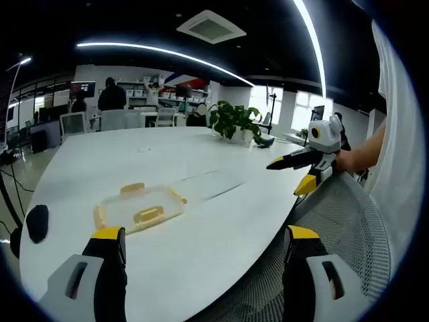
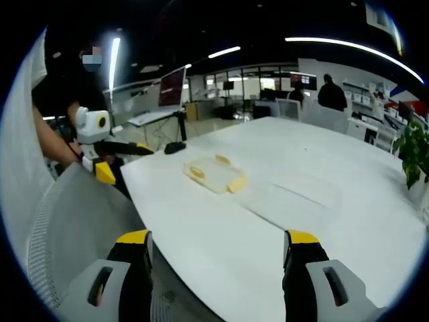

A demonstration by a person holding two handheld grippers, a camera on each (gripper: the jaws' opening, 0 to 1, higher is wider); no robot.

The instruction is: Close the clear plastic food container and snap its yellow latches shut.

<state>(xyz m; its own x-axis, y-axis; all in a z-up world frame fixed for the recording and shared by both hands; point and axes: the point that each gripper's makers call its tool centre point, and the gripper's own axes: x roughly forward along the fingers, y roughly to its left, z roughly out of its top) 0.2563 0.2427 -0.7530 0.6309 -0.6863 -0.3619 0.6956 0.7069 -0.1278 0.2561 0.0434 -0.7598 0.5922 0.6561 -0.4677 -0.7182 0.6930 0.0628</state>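
In the left gripper view, the left gripper (image 1: pixel 204 258) shows its two yellow-tipped grey jaws standing wide apart with nothing between them, held back off the table's near edge. Ahead of the jaws and a little to their left lies the clear plastic food container (image 1: pixel 141 209), low, flat and rectangular with rounded corners, its body so transparent that mostly its yellow latches (image 1: pixel 148 215) mark it out; whether the lid is fully seated I cannot tell from here. It rests on a smooth, glossy white table (image 1: pixel 201 261) with a curved edge. Further left sits a dark computer mouse (image 1: pixel 37 222), and far ahead a leafy potted plant (image 1: pixel 233 123). The right gripper (image 1: pixel 303 171) enters from the right, well apart from the container, its black and yellow jaws looking nearly together, though I cannot tell for certain. In the right gripper view, the right gripper (image 2: pixel 218 258) has its own jaws spread wide and empty, with the container (image 2: pixel 214 174) ahead and slightly left of them, near the table's (image 2: pixel 221 268) edge; a grey mesh chair back (image 2: pixel 80 228) lies to the left below the left gripper (image 2: pixel 104 157). I judge this as the approach stage: nothing is touched yet, and next both tools need to come in over the container to press the lid and latches down.
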